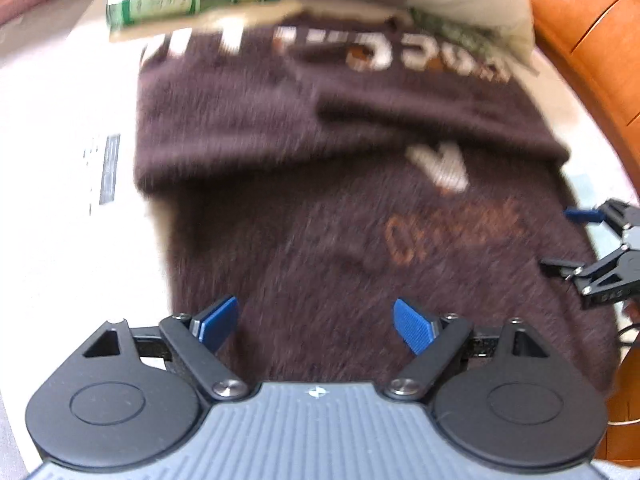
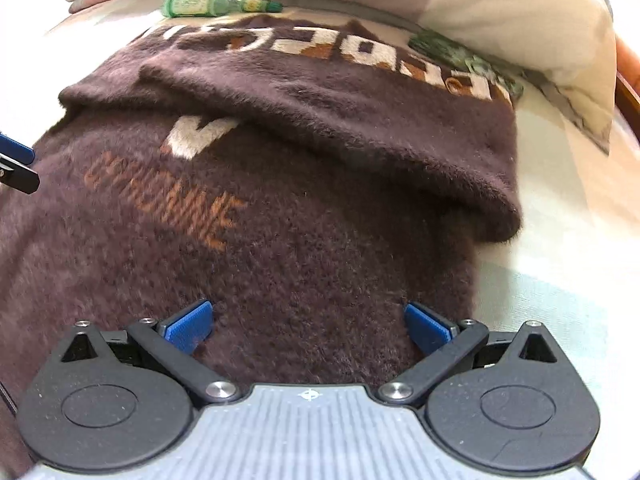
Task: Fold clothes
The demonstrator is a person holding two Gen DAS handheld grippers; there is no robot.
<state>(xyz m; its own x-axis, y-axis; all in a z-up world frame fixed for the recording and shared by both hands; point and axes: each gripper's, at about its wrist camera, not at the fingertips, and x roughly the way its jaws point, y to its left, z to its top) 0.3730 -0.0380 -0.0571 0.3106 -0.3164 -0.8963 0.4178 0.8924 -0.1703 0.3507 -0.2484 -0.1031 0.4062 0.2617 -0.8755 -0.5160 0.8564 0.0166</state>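
Both the left gripper (image 1: 316,326) and right gripper (image 2: 308,328) tilt steeply down, jaws wide and empty, over a fuzzy brown sweater (image 2: 320,208) lying partly folded on the pale bed (image 2: 560,264).

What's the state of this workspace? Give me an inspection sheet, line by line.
Surface: pale sheet, bare to the right of the garment.
Job's things: brown fuzzy sweater with lettering, lying flat, sleeves folded across its chest.
Clutter: green bottle lying on its side beyond the sweater; floral pillow at the sweater's far edge.
Grippers: left gripper open over the sweater, empty; right gripper open over the sweater, empty.
Cables: thin dark cable by the right gripper.
Surroundings: orange wooden frame beside the sheet.
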